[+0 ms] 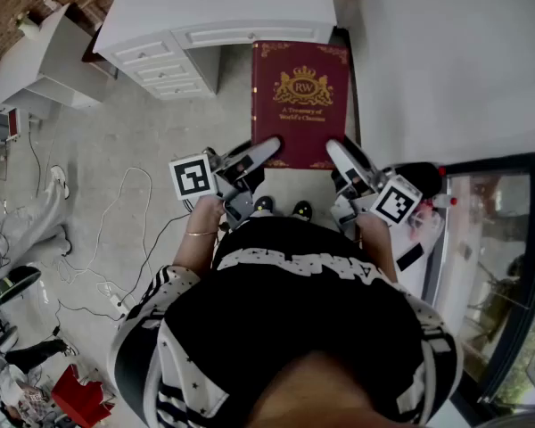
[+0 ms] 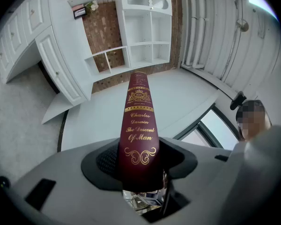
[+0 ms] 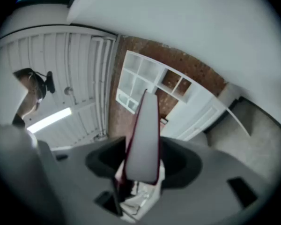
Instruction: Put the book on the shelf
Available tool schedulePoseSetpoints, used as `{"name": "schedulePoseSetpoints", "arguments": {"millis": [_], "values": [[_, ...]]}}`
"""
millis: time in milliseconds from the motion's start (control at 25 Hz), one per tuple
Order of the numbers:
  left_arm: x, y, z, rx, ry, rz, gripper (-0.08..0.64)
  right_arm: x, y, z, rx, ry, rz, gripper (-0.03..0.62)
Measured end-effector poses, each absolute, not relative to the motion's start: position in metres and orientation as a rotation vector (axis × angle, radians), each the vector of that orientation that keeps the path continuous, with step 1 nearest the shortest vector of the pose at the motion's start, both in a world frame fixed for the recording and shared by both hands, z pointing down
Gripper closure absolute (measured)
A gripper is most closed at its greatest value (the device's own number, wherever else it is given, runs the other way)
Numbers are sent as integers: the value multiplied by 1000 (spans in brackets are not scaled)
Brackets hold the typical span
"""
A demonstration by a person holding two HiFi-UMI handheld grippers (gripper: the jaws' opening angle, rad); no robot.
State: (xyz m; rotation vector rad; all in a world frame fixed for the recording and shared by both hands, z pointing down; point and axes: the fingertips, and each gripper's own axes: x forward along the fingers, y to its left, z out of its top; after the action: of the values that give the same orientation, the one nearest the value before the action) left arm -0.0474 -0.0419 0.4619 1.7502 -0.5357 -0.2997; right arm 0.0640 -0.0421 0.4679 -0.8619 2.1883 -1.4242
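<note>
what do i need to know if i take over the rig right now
Left gripper: shut on the spine side of the book.
Right gripper: shut on its page-edge side.
Book: dark red, held flat, cover up, above the floor.
Shelf: white unit against the brick wall ahead, apart from the book.
Done: book is up in both grippers.
Left: carry it to the shelf, set it in a compartment, open both grippers.
</note>
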Motion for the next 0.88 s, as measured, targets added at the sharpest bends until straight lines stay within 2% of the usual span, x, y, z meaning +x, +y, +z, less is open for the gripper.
{"name": "schedulePoseSetpoints", "arguments": {"millis": [880], "values": [[-46, -43, 462, 1751, -567, -295, 314, 64, -44, 469, -850, 2182, -1428, 345]]}}
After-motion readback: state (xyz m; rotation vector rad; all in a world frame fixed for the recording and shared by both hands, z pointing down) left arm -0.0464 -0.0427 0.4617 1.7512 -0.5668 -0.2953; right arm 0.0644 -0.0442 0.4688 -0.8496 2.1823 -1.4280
